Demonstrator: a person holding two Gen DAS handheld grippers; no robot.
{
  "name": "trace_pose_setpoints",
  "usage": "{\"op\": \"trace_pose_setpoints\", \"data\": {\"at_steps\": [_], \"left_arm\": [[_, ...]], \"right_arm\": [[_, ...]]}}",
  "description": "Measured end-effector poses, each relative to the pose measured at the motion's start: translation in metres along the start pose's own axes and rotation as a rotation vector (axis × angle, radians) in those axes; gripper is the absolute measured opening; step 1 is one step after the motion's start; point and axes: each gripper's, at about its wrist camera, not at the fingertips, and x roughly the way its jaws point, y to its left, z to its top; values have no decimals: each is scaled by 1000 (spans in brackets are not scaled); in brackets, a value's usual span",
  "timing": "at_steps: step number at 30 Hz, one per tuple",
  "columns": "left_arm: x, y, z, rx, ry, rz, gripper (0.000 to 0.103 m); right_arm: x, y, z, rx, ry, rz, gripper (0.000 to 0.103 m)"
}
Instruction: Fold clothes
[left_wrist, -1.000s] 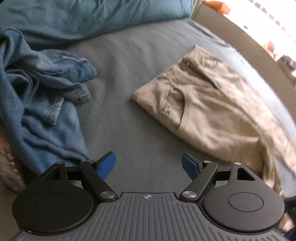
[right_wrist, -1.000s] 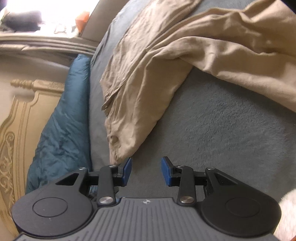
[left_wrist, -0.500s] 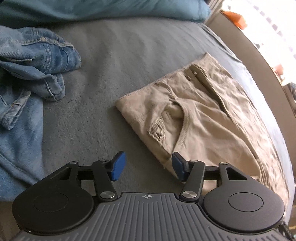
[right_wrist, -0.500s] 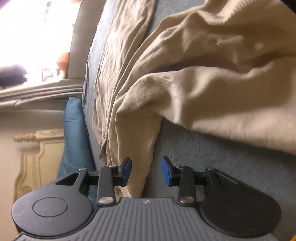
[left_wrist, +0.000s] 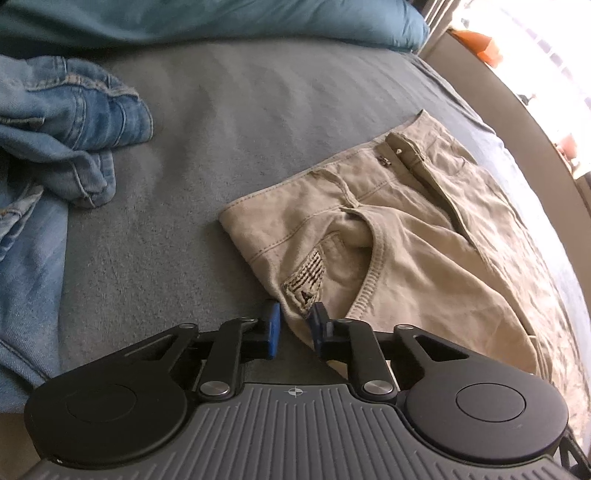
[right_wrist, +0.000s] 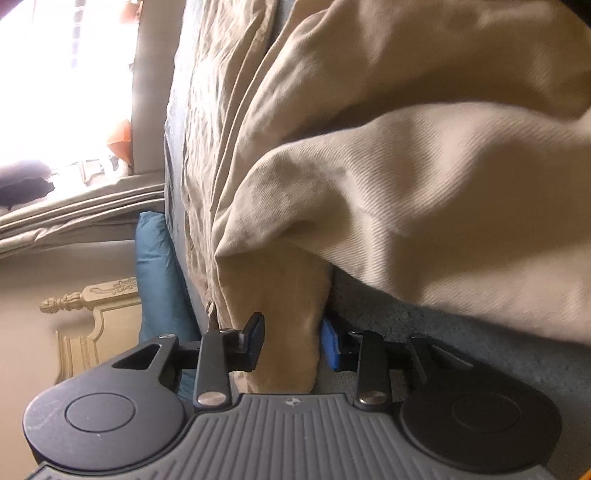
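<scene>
Beige trousers lie flat on the grey bed cover, waistband towards the far side and a side pocket facing up. My left gripper is at their near side edge just below the pocket label; its jaws are closing, and the cloth edge fills the narrow gap between the blue pads. In the right wrist view a rumpled leg of the trousers hangs over my right gripper. Those jaws are closing too, with a thick fold of the leg pinched between the pads.
A heap of blue jeans lies at the left of the bed. A teal pillow runs along the far edge, next to a carved cream headboard. The bed's padded side rail and a bright window are at the right.
My left gripper has come down to the trousers' side edge and its jaws have narrowed onto the cloth. The right gripper has rolled, sunk onto the trouser leg and closed on a fold.
</scene>
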Motion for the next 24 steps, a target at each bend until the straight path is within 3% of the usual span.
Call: {"op": "trace_pose_setpoints", "data": {"at_steps": [4, 9, 17, 22, 24], "left_arm": [[-5, -3, 0, 21, -32, 8, 7], [-12, -2, 5, 17, -48, -6, 5], [-28, 2, 24, 14, -109, -27, 2], [-24, 10, 28, 6, -112, 15, 0], [-22, 15, 30, -2, -100, -6, 0]], "right_arm": [[-5, 4, -6, -32, 1, -12, 1], [-28, 16, -14, -103, 9, -29, 0], [-50, 26, -48, -144, 123, -73, 0], [-38, -2, -62, -57, 191, -165, 0], [-35, -14, -64, -20, 200, -181, 0]]}}
